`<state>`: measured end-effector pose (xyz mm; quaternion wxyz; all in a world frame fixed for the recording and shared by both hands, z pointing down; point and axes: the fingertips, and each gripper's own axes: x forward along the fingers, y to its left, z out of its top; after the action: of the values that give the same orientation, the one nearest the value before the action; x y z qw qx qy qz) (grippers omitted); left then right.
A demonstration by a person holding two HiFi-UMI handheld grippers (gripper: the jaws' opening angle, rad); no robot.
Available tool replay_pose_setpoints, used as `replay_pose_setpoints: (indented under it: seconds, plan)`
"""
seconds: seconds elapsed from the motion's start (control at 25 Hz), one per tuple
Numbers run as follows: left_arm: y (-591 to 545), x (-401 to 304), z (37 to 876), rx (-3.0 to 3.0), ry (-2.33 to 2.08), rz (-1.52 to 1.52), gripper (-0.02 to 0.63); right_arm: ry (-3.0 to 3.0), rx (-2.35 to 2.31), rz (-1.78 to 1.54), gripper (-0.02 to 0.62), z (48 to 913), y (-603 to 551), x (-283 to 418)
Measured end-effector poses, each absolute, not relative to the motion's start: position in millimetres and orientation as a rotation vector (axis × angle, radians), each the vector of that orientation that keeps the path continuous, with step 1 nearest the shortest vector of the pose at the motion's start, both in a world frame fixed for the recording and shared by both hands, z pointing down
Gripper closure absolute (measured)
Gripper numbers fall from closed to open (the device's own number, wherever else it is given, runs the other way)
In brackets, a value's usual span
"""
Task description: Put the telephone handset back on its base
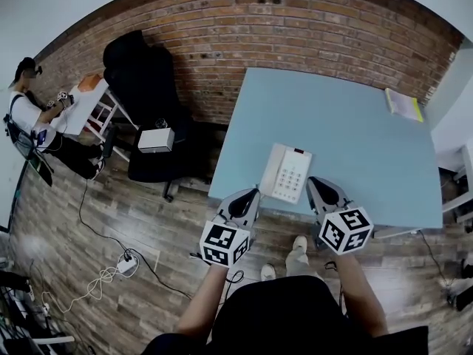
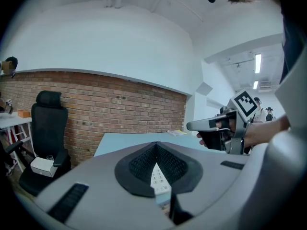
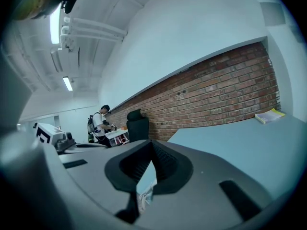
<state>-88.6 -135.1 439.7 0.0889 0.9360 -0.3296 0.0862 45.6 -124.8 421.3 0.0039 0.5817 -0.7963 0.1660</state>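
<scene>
Telephone (image 1: 290,174) shown at near edge of blue table (image 1: 355,124), flanked by both grippers. Handset (image 1: 271,170) seen along telephone's left side, apparently seated already. Its long axis runs from near edge toward far edge. Left gripper (image 1: 253,194) judged nearer handset, right gripper (image 1: 313,183) off keypad side. Both jaw pairs pressed together, nothing pinched.

1. I see one pale blue tabletop (image 1: 369,146), its surface plain and flat.
2. A white telephone (image 1: 287,172) lies directly on it near the front edge, keypad facing up.
3. A thin booklet (image 1: 403,104) with a yellow edge lies at the far right corner, well apart from the telephone.
</scene>
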Motion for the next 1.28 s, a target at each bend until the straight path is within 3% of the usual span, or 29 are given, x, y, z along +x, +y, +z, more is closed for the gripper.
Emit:
replay_pose_setpoints:
  seconds: [0.52,1.28]
  plan:
    - [-117,-113,436,2.806,-0.956,0.205,0.597,-2.490,1.854,0.473,0.583,413,-100,15]
    - [-101,-94,423,2.839,-0.900,0.161,0.597,-2.487,1.861,0.422,0.583,407,-76,23]
